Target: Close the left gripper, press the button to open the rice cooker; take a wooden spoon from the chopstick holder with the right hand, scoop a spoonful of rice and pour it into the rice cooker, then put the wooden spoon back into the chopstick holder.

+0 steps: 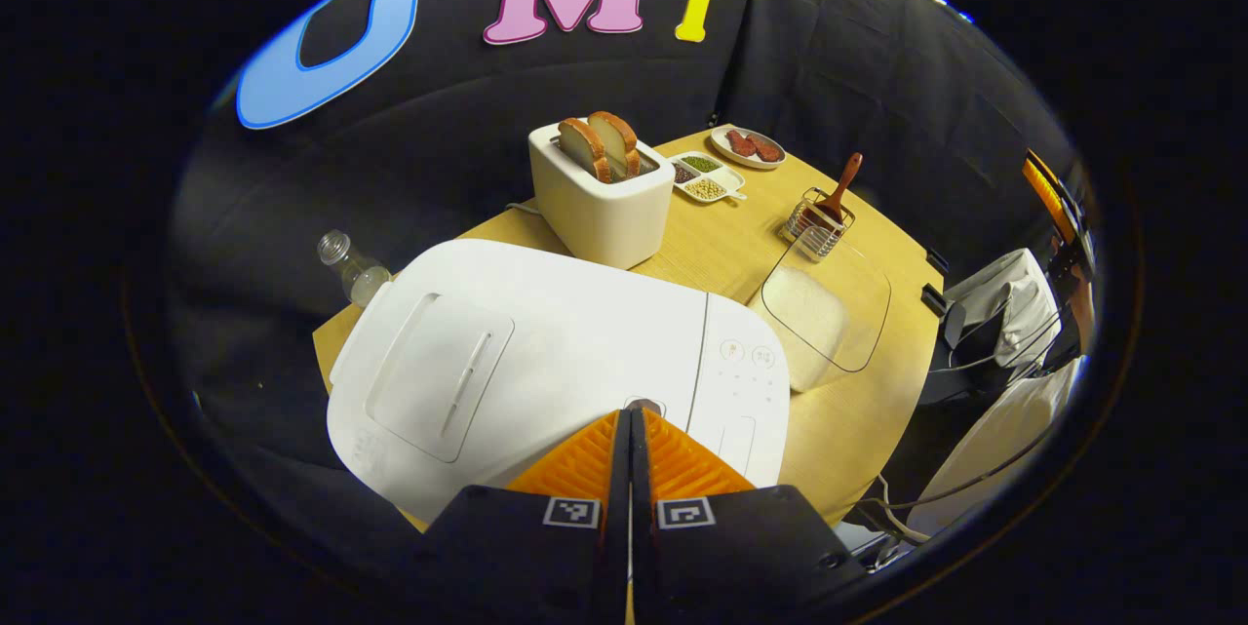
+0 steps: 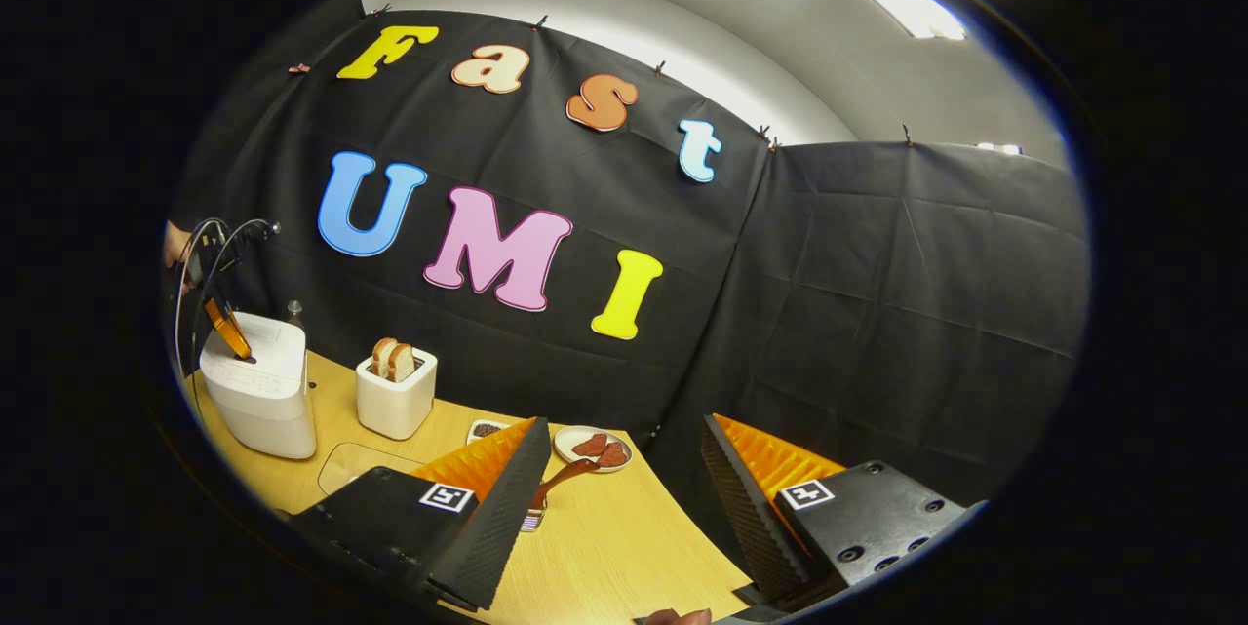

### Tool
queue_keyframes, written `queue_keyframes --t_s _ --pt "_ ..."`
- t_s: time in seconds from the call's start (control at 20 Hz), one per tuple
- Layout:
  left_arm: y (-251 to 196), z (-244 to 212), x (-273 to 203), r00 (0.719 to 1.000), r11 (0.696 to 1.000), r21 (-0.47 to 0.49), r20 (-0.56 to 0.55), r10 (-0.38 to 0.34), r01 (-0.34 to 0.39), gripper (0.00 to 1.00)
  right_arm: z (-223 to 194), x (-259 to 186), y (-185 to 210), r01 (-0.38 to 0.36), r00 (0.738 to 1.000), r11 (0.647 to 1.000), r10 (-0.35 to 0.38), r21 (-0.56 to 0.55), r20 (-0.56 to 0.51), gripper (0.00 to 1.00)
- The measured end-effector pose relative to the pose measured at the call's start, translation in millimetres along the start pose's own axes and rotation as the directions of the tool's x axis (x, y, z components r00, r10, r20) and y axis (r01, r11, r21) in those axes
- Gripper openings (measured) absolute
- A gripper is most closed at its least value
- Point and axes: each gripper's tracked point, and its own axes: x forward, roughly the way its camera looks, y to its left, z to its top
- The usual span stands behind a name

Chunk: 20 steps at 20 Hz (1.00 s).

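While your left claw [image 1: 630,410] sits clenched, fingers pressed flat together, its tip rests at the small oval button [image 1: 643,405] on the front edge of the rice cooker [image 1: 546,362]. The cooker is white, rounded, lid down, with a recessed panel on top and a strip of control icons beside the button; it stands at the near left of the wooden worktop [image 1: 838,410]. In the right gripper view you see that same claw [image 2: 244,354] slanting down onto the cooker [image 2: 258,396] from above, cables looping behind it.

Your right claw [image 2: 624,469] is released, fingers spread wide, holding nothing, hovering over the worktop [image 2: 624,547] near its right end.

The wooden spoon [image 1: 838,191] stands in the wire chopstick holder [image 1: 817,227], bowl down, handle leaning up and to the right in the left gripper view. A clear glass-lidded rice container [image 1: 824,313] lies between holder and cooker. Behind: a white toaster [image 1: 600,196] with two bread slices, a divided dish of beans [image 1: 707,178], a plate of meat [image 1: 749,147], a small bottle [image 1: 353,272].
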Motion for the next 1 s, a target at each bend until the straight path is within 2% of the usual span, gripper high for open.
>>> queue_keyframes --t_s 0.2,0.35,0.5,0.6,0.7,0.75,0.8,0.85,0.9,0.95,1.0 --pt "-1.1 -0.1 0.6 0.999 0.999 0.042 -0.022 0.027 -0.026 0.07 -0.1 -2.2 1.0 -0.004 1.0 1.0 0.004 -0.005 0.004 0.97" --pt "-2.3 -2.5 4.5 0.999 0.999 0.035 -0.034 0.035 -0.034 0.08 -0.6 -5.5 -0.9 -0.001 1.0 1.0 0.001 0.001 0.005 0.98" --pt "-2.8 -1.9 2.2 0.997 0.995 0.08 -0.042 0.062 -0.059 0.08 -1.7 -10.9 -3.6 0.004 1.0 1.0 -0.004 0.013 0.001 0.97" --pt "-1.4 7.2 -7.4 0.995 0.99 0.105 -0.021 0.097 -0.094 0.08 -1.3 -14.1 -6.9 0.005 1.0 1.0 -0.005 0.011 0.005 0.97" --pt "1.8 25.7 -27.3 0.988 0.98 0.132 0.046 0.144 -0.149 0.1 0.8 -17.9 -10.0 0.009 1.0 1.0 -0.009 0.011 0.011 0.97" --pt "6.2 35.1 -39.1 0.981 0.972 0.145 0.08 0.175 -0.185 0.07 0.9 -19.7 -10.4 0.008 1.0 1.0 -0.008 0.017 0.012 0.97" --pt "14.1 48.6 -54.2 0.964 0.955 0.159 0.134 0.229 -0.249 0.07 1.1 -21.5 -11.3 0.008 1.0 1.0 -0.008 0.025 0.013 0.97" --pt "25.7 64.2 -70.7 0.934 0.928 0.171 0.195 0.298 -0.332 0.07 2.9 -23.7 -11.3 0.007 1.0 0.999 -0.007 0.034 0.018 0.97" --pt "38.9 78.3 -90.9 0.888 0.886 0.173 0.258 0.381 -0.43 0.07 6.2 -25.8 -11.1 0.005 1.0 0.999 -0.006 0.041 0.028 0.97" --pt "57.5 97.0 -113.6 0.809 0.817 0.162 0.337 0.481 -0.553 0.07 8.1 -27.4 -11.6 0.003 0.999 0.999 -0.004 0.045 0.036 0.97" --pt "66.8 112.0 -140.7 0.727 0.751 0.137 0.411 0.55 -0.646 0.07 8.5 -28.3 -11.9 -0.001 0.999 0.999 -0.001 0.044 0.039 0.97"
